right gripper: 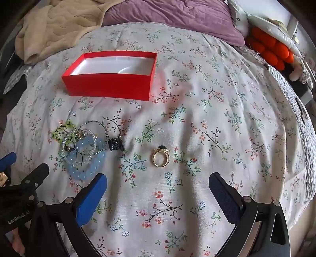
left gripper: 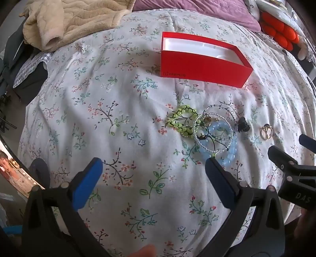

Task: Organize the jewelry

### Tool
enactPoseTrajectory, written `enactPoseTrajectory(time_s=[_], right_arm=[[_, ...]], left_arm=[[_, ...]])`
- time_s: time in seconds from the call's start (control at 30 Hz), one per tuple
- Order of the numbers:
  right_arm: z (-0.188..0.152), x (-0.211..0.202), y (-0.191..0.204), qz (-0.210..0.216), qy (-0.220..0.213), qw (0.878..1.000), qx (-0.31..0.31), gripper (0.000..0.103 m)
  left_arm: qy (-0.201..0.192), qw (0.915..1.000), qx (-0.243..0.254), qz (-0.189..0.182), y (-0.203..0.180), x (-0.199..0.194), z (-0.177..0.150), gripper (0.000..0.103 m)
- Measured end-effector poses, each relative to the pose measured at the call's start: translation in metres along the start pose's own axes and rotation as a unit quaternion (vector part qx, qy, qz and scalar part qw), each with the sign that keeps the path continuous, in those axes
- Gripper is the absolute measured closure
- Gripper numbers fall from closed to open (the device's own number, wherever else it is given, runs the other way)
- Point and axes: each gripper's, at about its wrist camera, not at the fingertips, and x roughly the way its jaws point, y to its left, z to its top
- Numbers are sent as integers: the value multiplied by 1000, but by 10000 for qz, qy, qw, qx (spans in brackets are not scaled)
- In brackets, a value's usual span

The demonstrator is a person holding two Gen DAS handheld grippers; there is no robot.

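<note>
An open red box [left gripper: 199,67] [right gripper: 110,87] with a white lining lies on the floral bedspread, with no jewelry showing inside. Nearer to me is a tangle of bracelets: green beads [left gripper: 182,120] [right gripper: 62,129], a pale blue bead bracelet [left gripper: 225,146] [right gripper: 88,168] and clear bead strands [left gripper: 217,128]. Beside them lie a small black piece [left gripper: 243,124] [right gripper: 115,145] and a gold ring [left gripper: 266,133] [right gripper: 161,157]. My left gripper [left gripper: 154,174] is open, its right finger just short of the blue bracelet. My right gripper [right gripper: 158,189] is open just short of the ring.
A beige blanket [left gripper: 65,21] and a purple pillow [right gripper: 173,17] lie at the head of the bed. Orange round cushions [right gripper: 270,49] sit at the far right. The bed drops away at the left edge [left gripper: 23,110] and at the right edge [right gripper: 304,138].
</note>
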Motion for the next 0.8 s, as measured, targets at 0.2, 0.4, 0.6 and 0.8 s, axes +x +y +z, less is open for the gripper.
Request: enactPoseTrajectory(time_s=[0.2,0.4,0.6,0.8], right_arm=[[0,0,0,-3,-3,10000,3,0],[1,-1,0,13,-12,10000,18,0],[1,-1,0,10,-9,10000,21,0],[1,-1,0,12,-12,10000,12,0]], left_arm=[[1,10000,-15,-11,1,0,0,0],[5,10000,-21,-10,1,0,0,0],[9,10000,-33,-7,3,1,2,0],[-2,10000,-34,-4,3,0,1,0]])
